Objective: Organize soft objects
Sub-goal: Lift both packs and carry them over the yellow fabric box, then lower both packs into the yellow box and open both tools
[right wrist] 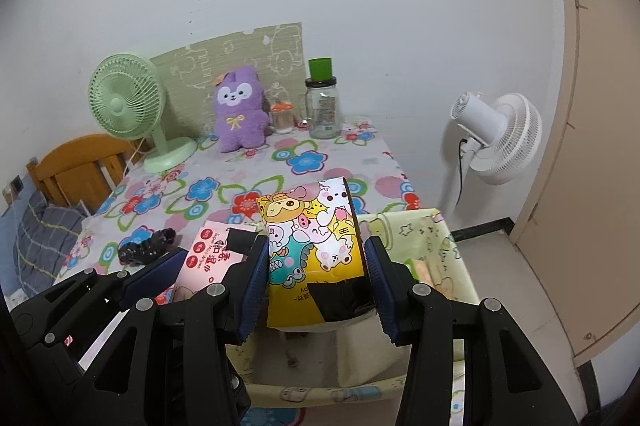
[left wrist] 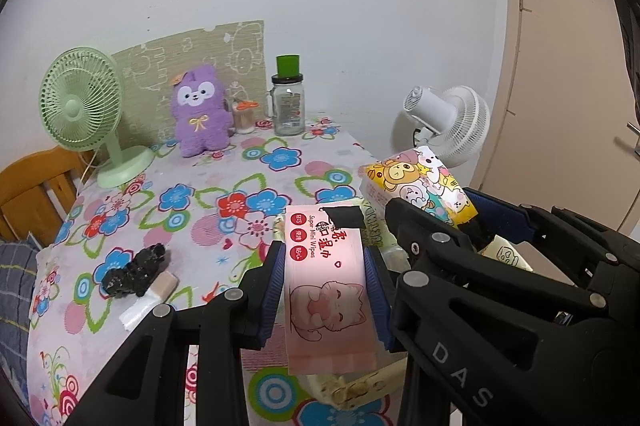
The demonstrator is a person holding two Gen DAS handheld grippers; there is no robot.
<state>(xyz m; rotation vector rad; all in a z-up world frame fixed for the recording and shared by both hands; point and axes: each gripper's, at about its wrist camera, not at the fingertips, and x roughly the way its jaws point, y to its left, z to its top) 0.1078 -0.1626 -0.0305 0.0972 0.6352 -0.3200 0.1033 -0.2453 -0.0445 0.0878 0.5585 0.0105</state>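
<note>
Behind packs: purple plush (left wrist: 200,112), green fan (left wrist: 82,106), jar (left wrist: 289,106).

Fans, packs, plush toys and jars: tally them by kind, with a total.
Fans: 2, a green fan on the table and a white fan beside it.
Packs in the grippers: 2, a pink wipes pack and a yellow cartoon pack.
Plush toys: 1, a purple plush.
Glass jars: 1, a jar.
Total: 6.

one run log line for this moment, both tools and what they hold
left tool: shut on pink wipes pack | right tool: shut on yellow cartoon pack | both above fabric bin
</note>
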